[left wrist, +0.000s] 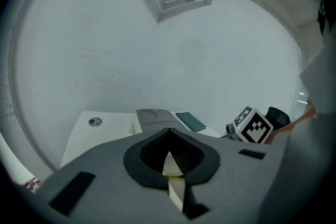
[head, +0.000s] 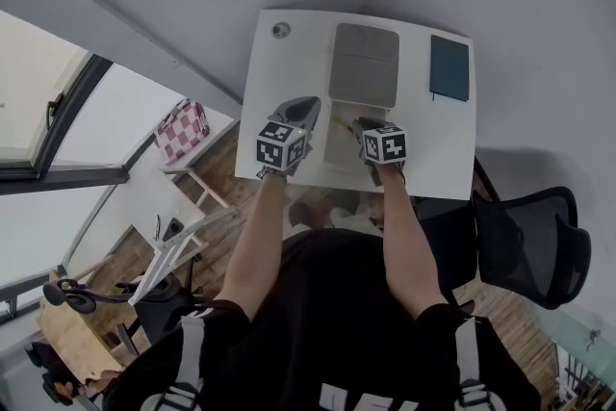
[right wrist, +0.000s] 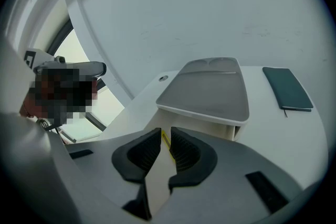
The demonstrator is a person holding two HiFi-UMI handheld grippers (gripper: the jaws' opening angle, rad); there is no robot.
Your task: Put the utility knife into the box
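2 grippers: left gripper (left wrist: 168,131) jaws clenched, empty; right gripper (right wrist: 165,132) jaws slightly apart. 1 box (head: 364,64), 1 notebook (head: 449,67) on counter (head: 289,77). Thin yellow strip (right wrist: 167,145), possibly the knife, shows through the right jaws' gap, ungripped.

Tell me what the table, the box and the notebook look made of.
Table: smooth matte white, no grain; likely laminate or painted board.
Box: grey panel in a white, rounded, moulded rim, dull sheen; probably plastic.
Notebook: dark teal matte cover, thin and flat; card or faux leather, cannot tell which.
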